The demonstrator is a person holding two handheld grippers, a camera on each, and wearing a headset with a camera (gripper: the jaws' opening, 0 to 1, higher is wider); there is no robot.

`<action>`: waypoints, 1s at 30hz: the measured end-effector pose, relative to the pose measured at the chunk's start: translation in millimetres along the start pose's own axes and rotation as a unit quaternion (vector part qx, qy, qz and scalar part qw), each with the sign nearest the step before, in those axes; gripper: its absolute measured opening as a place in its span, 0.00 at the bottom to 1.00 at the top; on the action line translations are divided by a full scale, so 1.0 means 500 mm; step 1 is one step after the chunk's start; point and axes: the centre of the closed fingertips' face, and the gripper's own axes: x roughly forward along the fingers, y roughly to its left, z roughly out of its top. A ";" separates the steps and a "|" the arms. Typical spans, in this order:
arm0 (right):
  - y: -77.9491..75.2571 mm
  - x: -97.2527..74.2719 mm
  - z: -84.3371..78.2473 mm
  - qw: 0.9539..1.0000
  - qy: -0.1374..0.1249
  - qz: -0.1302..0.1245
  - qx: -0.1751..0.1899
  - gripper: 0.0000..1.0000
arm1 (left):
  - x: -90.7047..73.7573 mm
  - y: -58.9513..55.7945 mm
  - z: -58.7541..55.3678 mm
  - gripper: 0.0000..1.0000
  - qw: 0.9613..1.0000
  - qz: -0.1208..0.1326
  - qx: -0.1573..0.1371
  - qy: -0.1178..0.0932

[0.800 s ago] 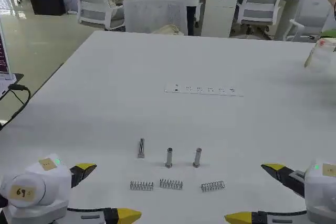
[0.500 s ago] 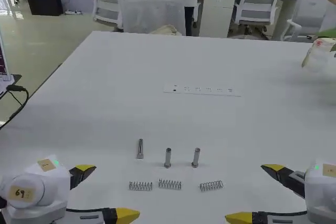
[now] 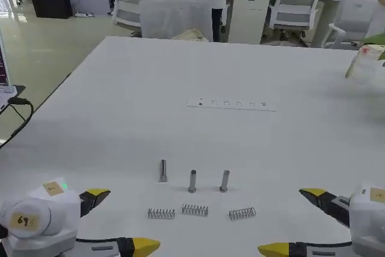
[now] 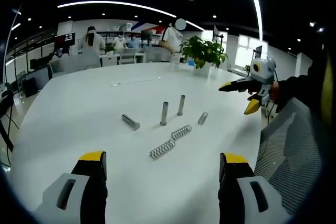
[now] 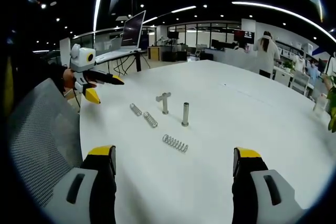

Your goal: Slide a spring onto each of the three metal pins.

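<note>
A pale, see-through container (image 3: 363, 64) is sitting on the white table (image 3: 120, 106) far beyond the middle pin (image 3: 192, 181) and well off to its right. It is too blurred to tell what it is holding.

The middle pin is standing upright, and the right pin (image 3: 225, 180) is standing upright just beside it. The left pin (image 3: 163, 170) is lying on its side a little further off on the other side, as the left gripper view is showing. Three springs are lying flat in a row just nearer the person than the middle pin: the left spring (image 3: 161, 213), the middle spring (image 3: 195, 210) and the right spring (image 3: 242, 213), none touching a pin.

The left gripper (image 3: 126, 219) is hovering well to the left of the middle pin with its jaws spread wide and gripping nothing. The right gripper (image 3: 287, 221) is hovering well to the right in the same released state.

Compared with half a second ago, the pins and springs are keeping their arrangement around the middle pin, and both grippers are staying where they were, jaws apart as before.
</note>
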 end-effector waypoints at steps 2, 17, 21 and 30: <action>0.001 -0.001 -0.002 1.000 0.000 0.000 0.001 0.91 | 0.000 0.000 -0.001 0.86 1.000 0.000 0.000 0.001; 0.006 -0.003 -0.004 1.000 0.003 -0.002 0.003 0.91 | -0.002 -0.001 -0.002 0.85 1.000 -0.001 -0.001 0.001; 0.006 -0.004 -0.004 1.000 0.003 -0.002 0.003 0.91 | -0.003 0.000 -0.001 0.84 1.000 0.000 -0.002 0.001; 0.009 -0.004 -0.006 1.000 0.004 -0.001 0.003 0.90 | -0.005 0.001 0.000 0.84 1.000 0.002 -0.003 0.001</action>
